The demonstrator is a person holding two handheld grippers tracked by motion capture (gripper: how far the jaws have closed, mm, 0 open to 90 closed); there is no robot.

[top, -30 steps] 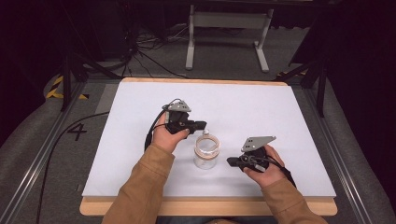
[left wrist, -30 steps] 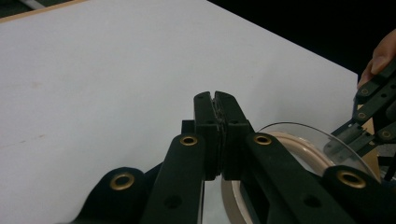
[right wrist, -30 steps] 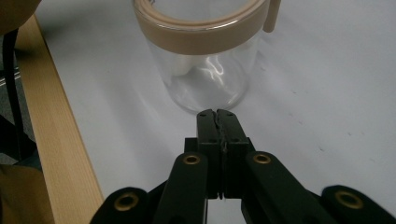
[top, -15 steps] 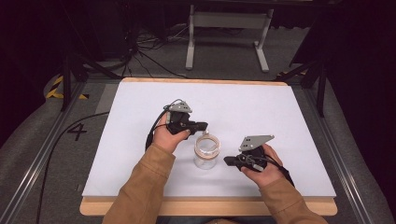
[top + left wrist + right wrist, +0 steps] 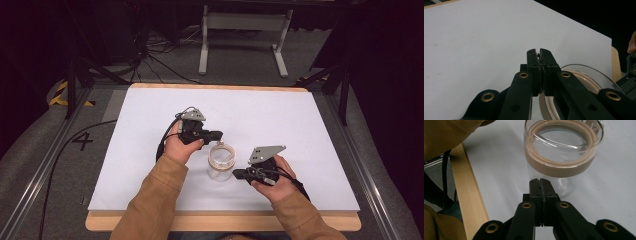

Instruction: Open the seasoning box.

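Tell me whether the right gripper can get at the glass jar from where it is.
Probably yes: the right gripper points straight at the glass jar with bare table between, but it is shut and must open first.

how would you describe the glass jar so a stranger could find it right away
On the white table top, look toward the near edge, between the person's two hands. The glass jar stands upright there, between the left hand-held gripper and the right hand-held gripper. It is the one clear thing, with a tan band round its open mouth.
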